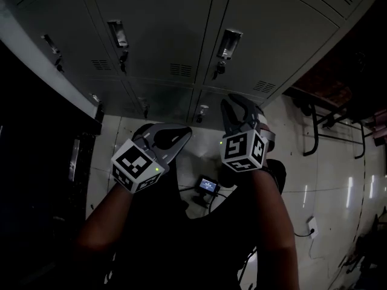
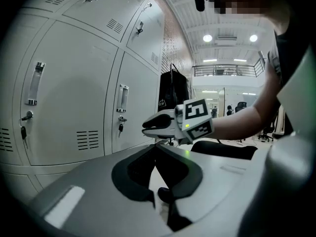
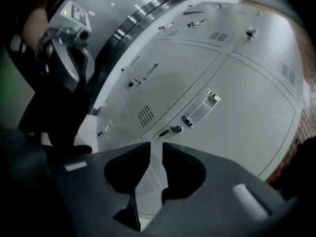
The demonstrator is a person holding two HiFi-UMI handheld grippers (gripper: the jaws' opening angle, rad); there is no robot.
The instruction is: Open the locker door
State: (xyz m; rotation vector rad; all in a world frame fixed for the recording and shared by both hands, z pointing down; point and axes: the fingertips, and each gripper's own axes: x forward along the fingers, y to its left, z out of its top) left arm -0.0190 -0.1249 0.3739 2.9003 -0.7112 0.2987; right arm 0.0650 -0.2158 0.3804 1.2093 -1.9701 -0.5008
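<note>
A bank of grey lockers (image 1: 163,35) fills the top of the head view, every door closed. My right gripper (image 1: 234,104) is held up in front of them, a short way off the door with the metal handle (image 1: 228,44) and the keyed lock (image 1: 219,68). In the right gripper view that handle (image 3: 200,110) and lock (image 3: 173,129) lie just beyond the jaws (image 3: 156,144), which stand a narrow gap apart with nothing between them. My left gripper (image 1: 181,135) is lower and to the left, its tips (image 2: 156,145) together and empty. It looks sideways at the right gripper (image 2: 150,125).
Lower locker doors with their own handles (image 1: 201,110) run down to the shiny tiled floor. A small device with a lit screen (image 1: 208,185) and cables lies on the floor between my arms. A black metal frame (image 1: 320,125) stands at the right, a dark cabinet (image 1: 36,162) at the left.
</note>
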